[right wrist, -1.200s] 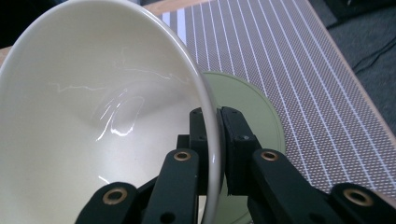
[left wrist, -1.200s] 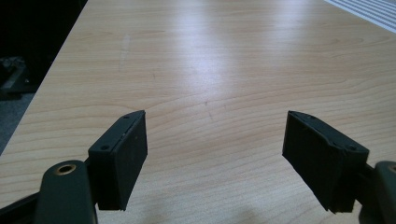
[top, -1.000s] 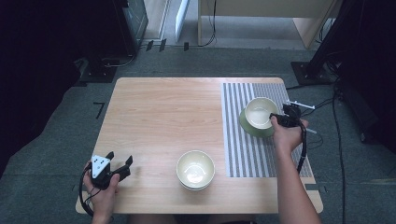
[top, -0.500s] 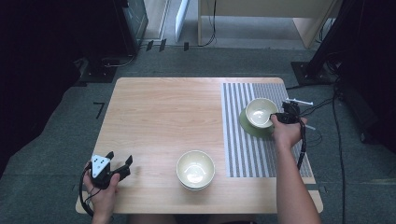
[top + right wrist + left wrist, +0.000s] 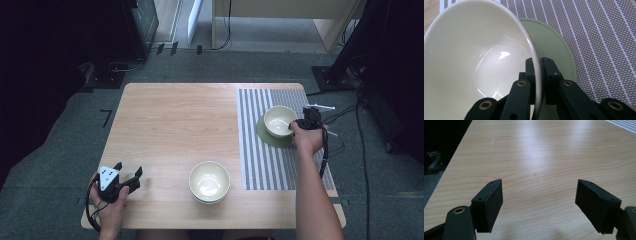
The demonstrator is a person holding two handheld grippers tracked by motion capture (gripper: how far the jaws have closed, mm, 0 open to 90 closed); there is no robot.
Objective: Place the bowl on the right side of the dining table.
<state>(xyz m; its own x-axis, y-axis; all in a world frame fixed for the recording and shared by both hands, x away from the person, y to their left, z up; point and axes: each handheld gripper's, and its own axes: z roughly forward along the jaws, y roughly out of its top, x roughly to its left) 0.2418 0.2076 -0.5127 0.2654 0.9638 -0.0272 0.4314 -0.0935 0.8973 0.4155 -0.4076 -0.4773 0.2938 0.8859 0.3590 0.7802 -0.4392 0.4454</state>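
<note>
While the right hand-held gripper (image 5: 537, 82) pinches the bowl's rim (image 5: 534, 50), bare table (image 5: 180, 125) lies leftward.

On the wooden tabletop (image 5: 180, 125), the right claw (image 5: 299, 124) grips the rim of a cream bowl (image 5: 278, 120) over a green saucer (image 5: 272, 137) on the striped mat (image 5: 260, 160), a second bowl (image 5: 209, 181) sits near the front edge, and the left claw (image 5: 127, 176) rests spread wide at the front left corner.
</note>
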